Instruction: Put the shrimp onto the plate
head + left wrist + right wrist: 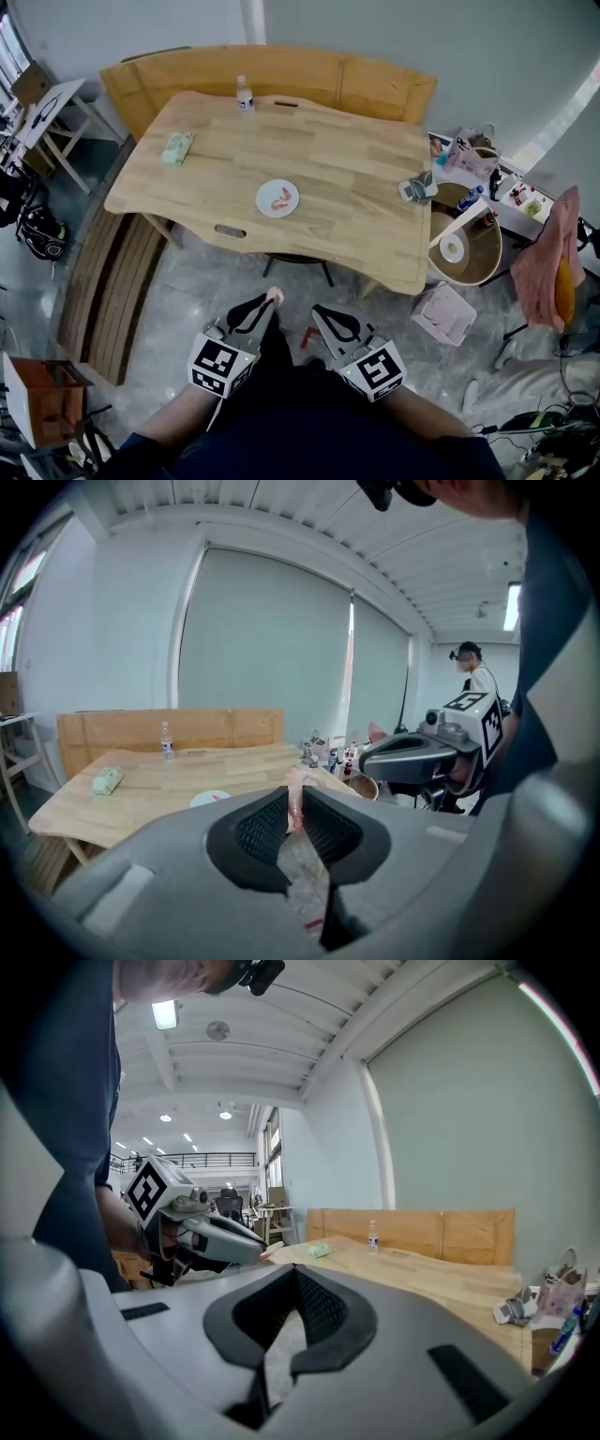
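A white plate with a pink shrimp on it lies mid-table on the wooden table; in the left gripper view the plate shows low on the tabletop. My left gripper is held below the table's near edge, over the floor, shut on another pink shrimp that pokes up between the jaws. Beside it, my right gripper is shut with nothing in it; its own view shows the closed pads and the left gripper to its left.
A water bottle stands at the table's far edge and a green packet lies at its left. Some small clutter sits near the right edge. A wooden bench backs the table. A round tub and bags crowd the right.
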